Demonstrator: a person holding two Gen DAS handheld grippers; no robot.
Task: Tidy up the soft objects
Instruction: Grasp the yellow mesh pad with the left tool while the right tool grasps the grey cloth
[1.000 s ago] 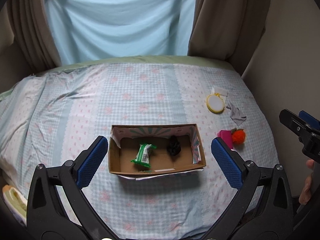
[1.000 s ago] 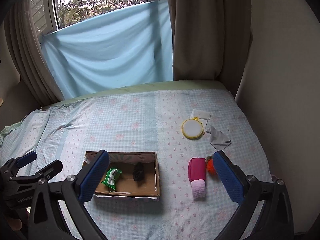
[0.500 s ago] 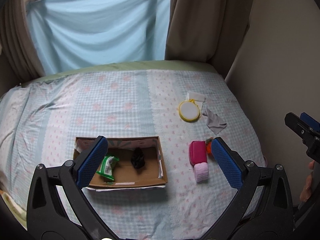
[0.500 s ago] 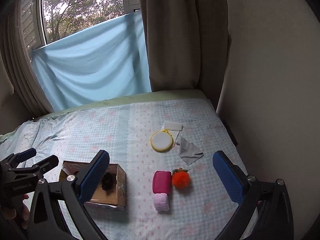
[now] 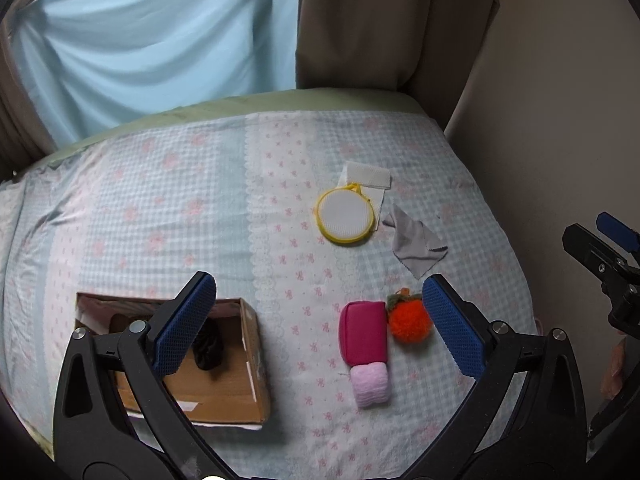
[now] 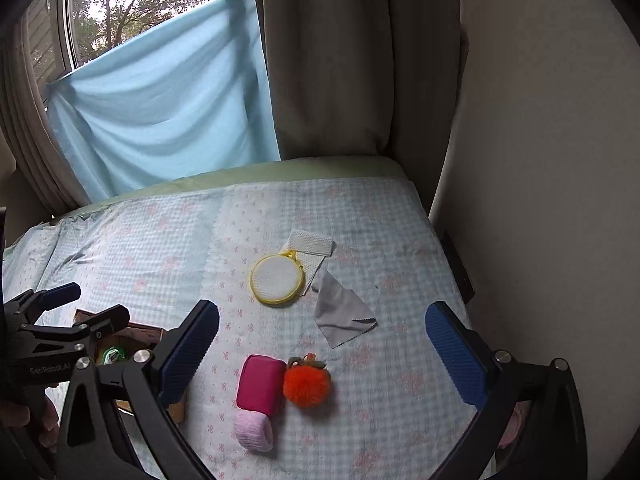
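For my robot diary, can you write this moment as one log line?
left gripper: open, empty | right gripper: open, empty | box: black thing inside | bed: pink pouch, orange pompom loose

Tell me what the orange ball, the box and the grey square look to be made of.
Orange ball: fluffy fibre, probably yarn or faux fur; fuzzy outline. Box: brown corrugated cardboard, matte; raw cut edges. Grey square: thin woven cloth, possibly microfibre; zigzag-cut edge, lies limp.

Two black hand-held grippers with blue textured pads

The left hand-held gripper point(image 5: 316, 328) fills the lower frame with black plastic arms, silver screws and blue cross-hatched pads point(image 5: 182, 328). The right hand-held gripper point(image 6: 322, 350) matches it; white "GenRobot.AI" lettering marks the left one's body at the right view's lower left.
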